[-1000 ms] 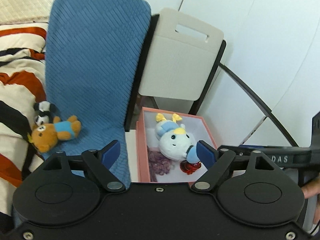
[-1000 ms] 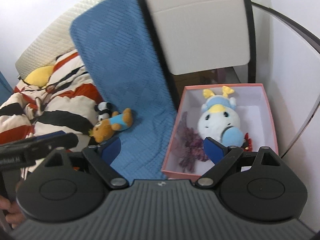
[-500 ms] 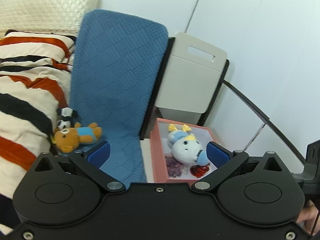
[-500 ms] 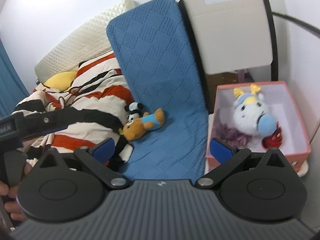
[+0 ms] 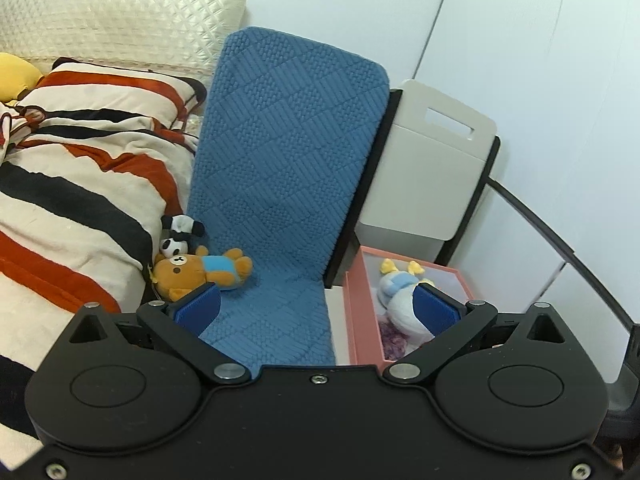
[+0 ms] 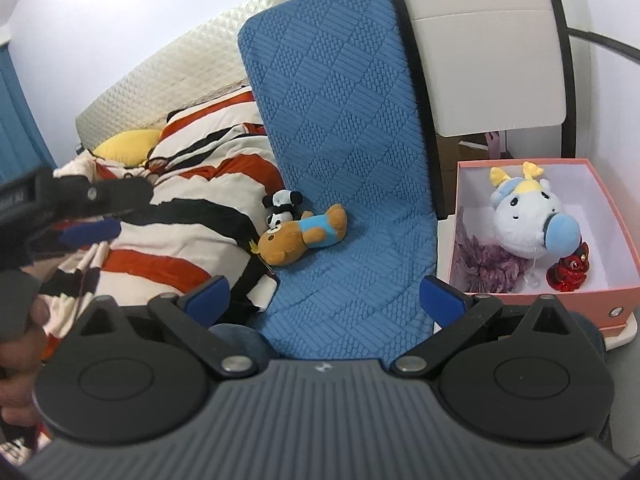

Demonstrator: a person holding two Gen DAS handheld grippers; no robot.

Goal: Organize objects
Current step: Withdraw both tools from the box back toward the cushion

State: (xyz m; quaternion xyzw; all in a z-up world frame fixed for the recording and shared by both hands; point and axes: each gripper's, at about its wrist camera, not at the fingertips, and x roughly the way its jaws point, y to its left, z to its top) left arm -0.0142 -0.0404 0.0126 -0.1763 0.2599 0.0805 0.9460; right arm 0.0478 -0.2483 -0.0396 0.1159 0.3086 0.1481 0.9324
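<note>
bed with striped blanket (image 5: 72, 184), blue mat (image 6: 344, 128) against white wall. pink box (image 6: 600, 300) beside mat holds white plush (image 6: 524, 220), purple bits, red figure. bear plush (image 6: 304, 236) and panda lie on mat. left gripper (image 5: 316, 308) and right gripper (image 6: 326, 294) both spread wide, empty.

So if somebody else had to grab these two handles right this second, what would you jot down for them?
Left gripper: open, holding nothing, facing the bed.
Right gripper: open, holding nothing, above the blue mat.
In the pink box beside the bed: white and blue plush, purple tuft, red figurine.
Not yet boxed: teddy bear lying on the blue mat, small panda toy touching its head, against the striped blanket.
Likely next: pick up the bear, then the panda, and put each in the box.
</note>
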